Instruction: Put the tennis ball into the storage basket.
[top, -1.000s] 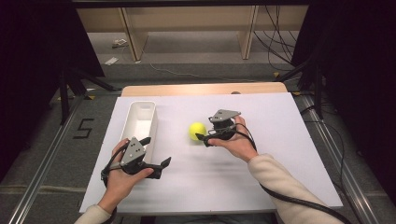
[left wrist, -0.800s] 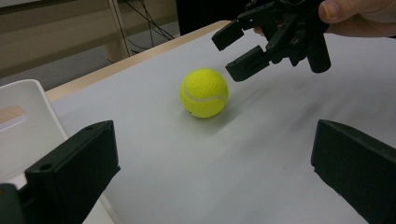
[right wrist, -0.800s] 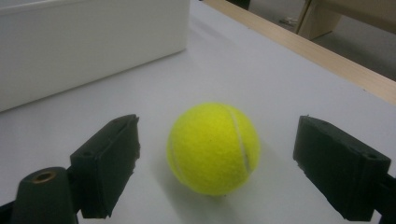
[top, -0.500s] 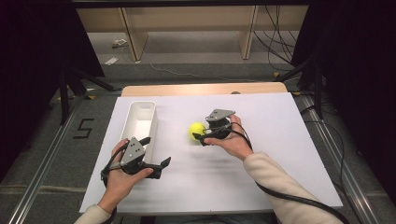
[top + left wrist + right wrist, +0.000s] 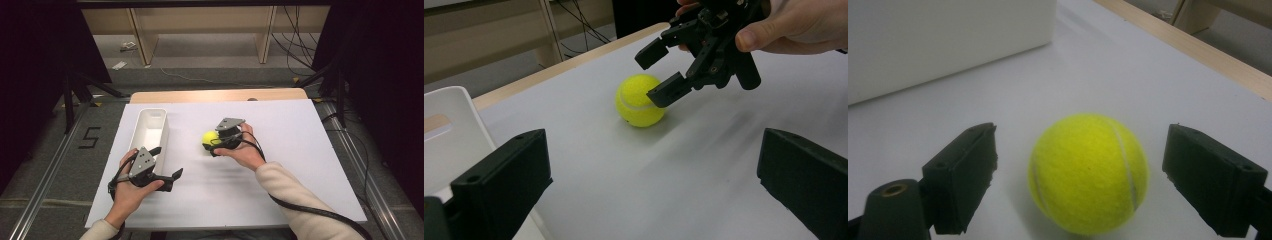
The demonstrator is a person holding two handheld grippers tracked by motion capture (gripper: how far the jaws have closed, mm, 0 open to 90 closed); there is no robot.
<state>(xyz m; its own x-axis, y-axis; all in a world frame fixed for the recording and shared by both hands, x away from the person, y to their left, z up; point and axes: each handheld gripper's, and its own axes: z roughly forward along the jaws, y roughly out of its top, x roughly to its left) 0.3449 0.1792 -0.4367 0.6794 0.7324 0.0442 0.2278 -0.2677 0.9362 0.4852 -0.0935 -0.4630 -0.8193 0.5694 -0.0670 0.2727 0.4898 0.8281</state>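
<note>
Yellow felt tennis ball (image 5: 1089, 172): mid-table, right of white bin (image 5: 150, 131). Right gripper (image 5: 1080, 165): jaws released, straddling ball; best centred, then clenched gently. Left gripper (image 5: 649, 185): released, idle, near edge.

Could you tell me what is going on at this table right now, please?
A person holds a claw in each hand over a white table. The right claw is open with its jaws on either side of a yellow tennis ball that sits on the table, not yet gripped. The left claw is open beside a white bin, apart from the ball.
</note>
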